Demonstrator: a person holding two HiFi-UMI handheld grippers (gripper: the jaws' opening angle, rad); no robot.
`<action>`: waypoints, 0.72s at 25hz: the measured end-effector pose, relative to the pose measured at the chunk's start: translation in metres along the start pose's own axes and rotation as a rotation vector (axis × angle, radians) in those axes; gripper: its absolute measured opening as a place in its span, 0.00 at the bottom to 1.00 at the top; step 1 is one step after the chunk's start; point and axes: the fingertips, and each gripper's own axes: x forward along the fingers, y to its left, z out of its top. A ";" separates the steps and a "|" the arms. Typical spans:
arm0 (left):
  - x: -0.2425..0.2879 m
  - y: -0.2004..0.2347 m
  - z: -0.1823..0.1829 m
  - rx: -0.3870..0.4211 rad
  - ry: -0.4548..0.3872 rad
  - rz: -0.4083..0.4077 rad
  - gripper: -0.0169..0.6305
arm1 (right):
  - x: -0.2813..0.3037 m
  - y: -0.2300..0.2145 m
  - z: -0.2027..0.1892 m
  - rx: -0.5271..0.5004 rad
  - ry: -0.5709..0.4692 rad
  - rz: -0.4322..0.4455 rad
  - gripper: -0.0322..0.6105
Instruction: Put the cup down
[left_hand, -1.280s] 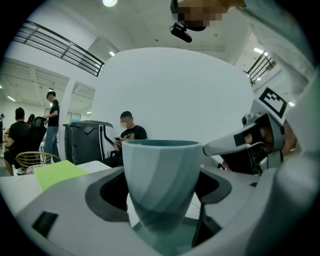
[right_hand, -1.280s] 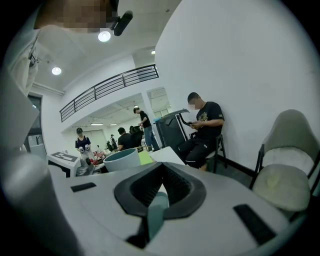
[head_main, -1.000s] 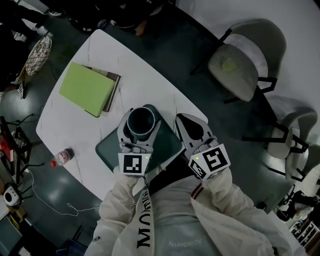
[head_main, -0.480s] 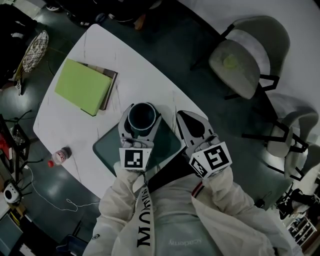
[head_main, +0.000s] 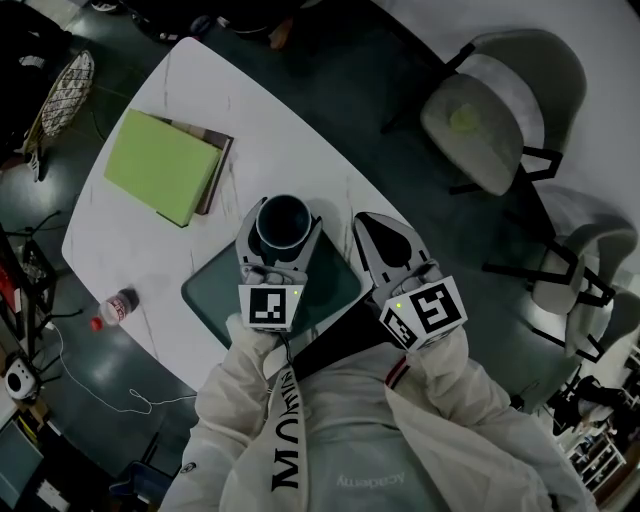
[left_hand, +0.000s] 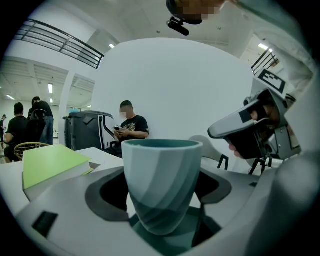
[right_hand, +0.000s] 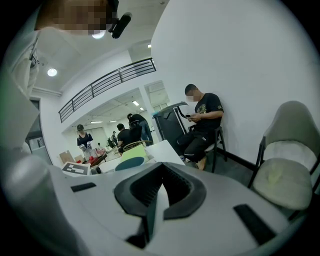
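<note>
- Left gripper (left_hand: 162, 200): fingers set narrow on the cup (left_hand: 162, 185), one either side of its lower body, in contact. The cup is upright, mouth up; nothing is visible inside it.
- In the head view the cup (head_main: 283, 221) sits between the left fingers, above the far edge of a dark green tray (head_main: 215, 295). The left gripper view shows green surface directly beneath its base; whether the base touches it cannot be told.
- Right gripper (right_hand: 156, 200): fingers brought together, pads meeting, nothing between them. It lies just beside the left gripper, over the tray's right edge, clear of the cup.
- The tray lies flat on a white bench (head_main: 130, 240), at the edge nearest the person.
- A green book (head_main: 160, 165) lies on the bench well apart from the tray, toward the far left, stacked on a darker book (head_main: 222, 160) that shows along its right side.
- A small bottle (head_main: 118, 305) with a red cap lies at the bench's left edge; whether it is on the bench or below it cannot be told.
- Two grey chairs stand off the bench to the right, one (head_main: 490, 110) farther and one (head_main: 580, 270) nearer.
- A seated person (right_hand: 202, 120) is against the white wall behind.
</note>
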 end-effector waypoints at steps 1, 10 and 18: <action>0.001 0.000 -0.001 -0.002 0.001 0.000 0.62 | 0.001 -0.001 0.000 0.000 0.001 0.001 0.06; 0.000 0.000 -0.006 -0.012 0.012 -0.007 0.62 | 0.006 -0.003 0.000 0.010 0.005 0.006 0.06; -0.002 -0.001 -0.008 0.032 0.031 -0.010 0.62 | 0.006 -0.001 -0.001 0.015 0.006 0.006 0.06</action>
